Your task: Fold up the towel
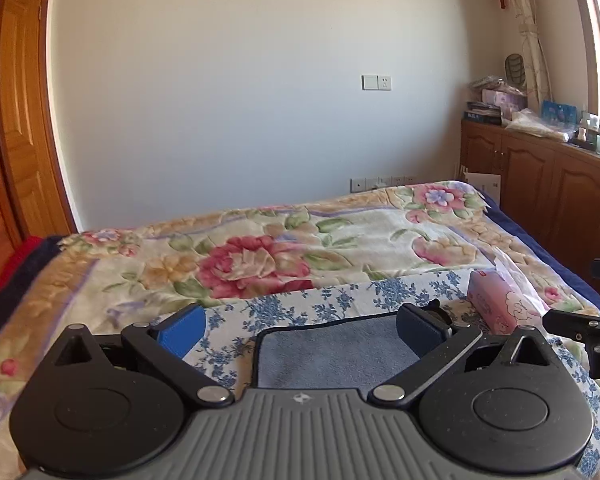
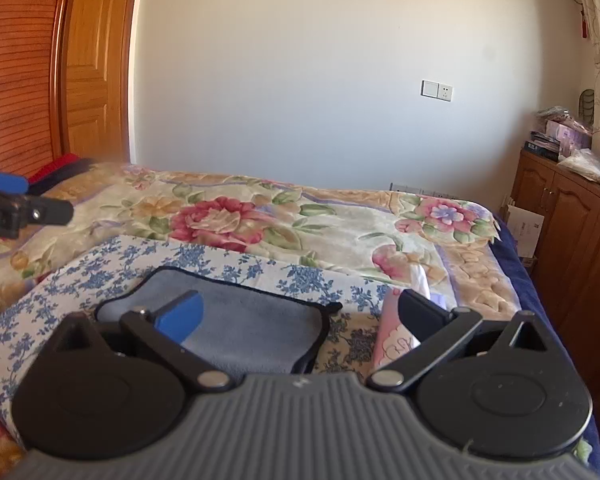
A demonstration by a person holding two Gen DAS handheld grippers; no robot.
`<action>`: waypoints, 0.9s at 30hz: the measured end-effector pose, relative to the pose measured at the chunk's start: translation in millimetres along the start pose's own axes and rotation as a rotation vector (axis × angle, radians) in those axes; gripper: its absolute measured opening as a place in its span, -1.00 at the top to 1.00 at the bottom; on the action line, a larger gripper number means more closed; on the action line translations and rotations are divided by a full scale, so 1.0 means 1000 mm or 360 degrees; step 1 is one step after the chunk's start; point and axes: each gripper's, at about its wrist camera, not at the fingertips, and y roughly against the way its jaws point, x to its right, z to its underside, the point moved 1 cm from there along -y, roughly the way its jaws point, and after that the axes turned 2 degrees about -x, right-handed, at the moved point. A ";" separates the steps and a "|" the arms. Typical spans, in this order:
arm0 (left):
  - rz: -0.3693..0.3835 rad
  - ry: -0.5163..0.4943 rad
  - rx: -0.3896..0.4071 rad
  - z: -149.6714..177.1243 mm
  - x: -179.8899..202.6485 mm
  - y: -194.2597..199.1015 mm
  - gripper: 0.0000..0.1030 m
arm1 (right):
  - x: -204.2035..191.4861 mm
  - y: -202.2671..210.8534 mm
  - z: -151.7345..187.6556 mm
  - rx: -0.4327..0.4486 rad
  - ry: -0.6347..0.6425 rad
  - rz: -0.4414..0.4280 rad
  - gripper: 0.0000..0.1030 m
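A grey-blue towel (image 1: pixel 336 352) with a dark hem lies folded flat on a white cloth with blue flowers (image 1: pixel 300 300) spread on the bed. My left gripper (image 1: pixel 300 328) hovers above the towel's near part, jaws wide open, nothing between them. In the right wrist view the same towel (image 2: pixel 256 328) lies below and left of centre. My right gripper (image 2: pixel 300 316) stands wide open above its right edge, holding nothing. Its far right corner (image 2: pixel 334 306) sticks out slightly. Each gripper shows at the edge of the other's view.
A pink tissue pack (image 1: pixel 496 300) lies on the cloth just right of the towel, also the pink tissue pack (image 2: pixel 392 340). The bed carries a large floral blanket (image 1: pixel 260 256). Wooden cabinets (image 1: pixel 540 184) with clutter stand at the right, a wooden door (image 2: pixel 92 60) at the left.
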 end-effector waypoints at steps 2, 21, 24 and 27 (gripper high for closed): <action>-0.0002 0.0011 0.0010 0.001 0.000 0.010 -1.00 | 0.000 0.004 0.002 -0.0018 -0.0025 -0.0003 -1.00; -0.0004 0.0012 0.0146 0.018 0.012 0.089 -1.00 | -0.005 0.050 0.023 -0.0024 -0.0103 0.0016 -1.00; -0.0025 -0.0003 0.0145 0.024 0.016 0.094 -1.00 | -0.007 0.057 0.027 -0.0016 -0.0113 0.0012 -1.00; -0.0039 0.0023 0.0134 0.030 0.016 0.098 -1.00 | -0.009 0.064 0.030 -0.0004 -0.0126 0.0006 -1.00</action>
